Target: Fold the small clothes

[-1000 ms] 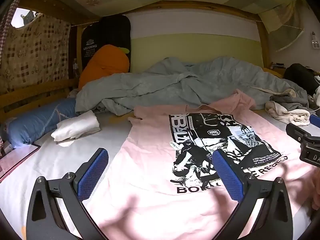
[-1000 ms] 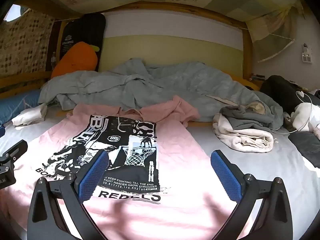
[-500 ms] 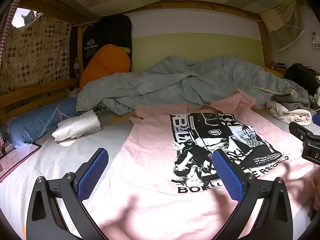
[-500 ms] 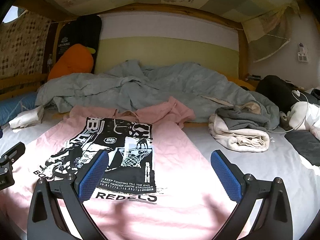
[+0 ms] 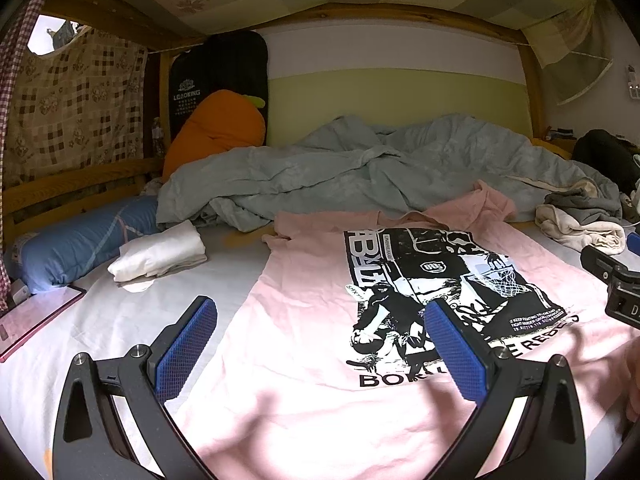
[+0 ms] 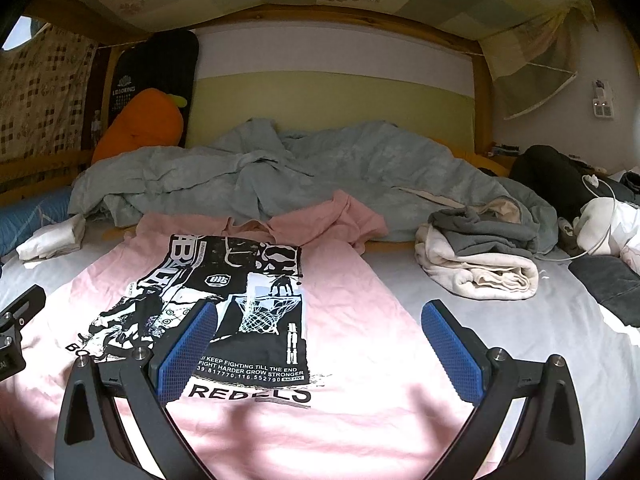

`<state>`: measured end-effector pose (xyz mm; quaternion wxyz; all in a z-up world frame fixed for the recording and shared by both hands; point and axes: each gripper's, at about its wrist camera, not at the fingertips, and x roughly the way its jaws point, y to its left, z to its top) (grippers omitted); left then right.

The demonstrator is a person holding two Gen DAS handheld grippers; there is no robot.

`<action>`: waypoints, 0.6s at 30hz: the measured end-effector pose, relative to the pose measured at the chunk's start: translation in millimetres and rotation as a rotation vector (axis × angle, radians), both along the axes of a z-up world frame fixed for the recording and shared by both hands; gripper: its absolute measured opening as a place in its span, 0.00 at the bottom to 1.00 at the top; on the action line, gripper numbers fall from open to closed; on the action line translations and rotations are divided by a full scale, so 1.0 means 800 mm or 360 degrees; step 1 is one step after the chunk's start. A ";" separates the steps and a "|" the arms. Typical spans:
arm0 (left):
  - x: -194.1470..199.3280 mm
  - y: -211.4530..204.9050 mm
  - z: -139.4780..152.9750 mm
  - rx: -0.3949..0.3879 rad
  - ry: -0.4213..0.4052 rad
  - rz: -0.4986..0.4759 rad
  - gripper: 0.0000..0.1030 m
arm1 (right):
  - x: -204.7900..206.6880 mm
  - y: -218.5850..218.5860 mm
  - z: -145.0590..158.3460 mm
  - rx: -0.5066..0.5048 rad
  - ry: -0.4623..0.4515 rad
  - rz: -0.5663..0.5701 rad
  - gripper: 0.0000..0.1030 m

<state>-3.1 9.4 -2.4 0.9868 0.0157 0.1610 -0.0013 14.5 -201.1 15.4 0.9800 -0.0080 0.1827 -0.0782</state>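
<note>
A pink T-shirt (image 5: 312, 344) with a black and white basketball print lies flat, front up, on the white bed sheet; it also shows in the right wrist view (image 6: 352, 304). Its right sleeve is bunched against the duvet. My left gripper (image 5: 320, 344) is open and empty, held above the shirt's lower left part. My right gripper (image 6: 316, 348) is open and empty above the shirt's lower right part. The right gripper's body shows at the right edge of the left wrist view (image 5: 616, 288).
A rumpled grey-blue duvet (image 5: 380, 168) lies behind the shirt. A folded white garment (image 5: 160, 252), a blue bolster (image 5: 80, 244) and a pink tablet (image 5: 36, 316) lie left. A cream and grey clothes pile (image 6: 480, 256) and dark clothes (image 6: 560, 184) lie right. An orange carrot plush (image 5: 216, 136) leans at the headboard.
Both grippers have drifted slightly; the view has shifted a little toward the far end of the bed. The shirt has not moved and both grippers stay open.
</note>
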 end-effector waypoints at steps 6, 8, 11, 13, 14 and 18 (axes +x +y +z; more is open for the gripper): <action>0.000 0.000 0.000 0.0003 -0.0003 0.0006 1.00 | 0.000 0.001 0.000 0.0013 0.0001 -0.0002 1.00; -0.001 0.002 -0.001 0.0010 -0.0015 0.0011 1.00 | -0.001 0.001 0.000 0.0004 0.0003 0.0000 1.00; -0.001 0.002 0.000 0.0035 -0.0021 0.0014 1.00 | -0.001 0.001 0.000 0.0007 0.0003 0.0000 1.00; -0.002 0.002 -0.001 0.0050 -0.0029 0.0015 1.00 | 0.000 0.001 0.000 -0.0001 -0.0003 0.0002 0.99; -0.002 0.002 -0.001 0.0047 -0.0026 0.0016 1.00 | 0.000 0.001 0.000 -0.0005 0.0002 0.0004 0.99; -0.002 0.003 -0.001 -0.0013 -0.0016 0.0013 1.00 | 0.000 0.002 0.000 0.0004 0.0014 0.0003 1.00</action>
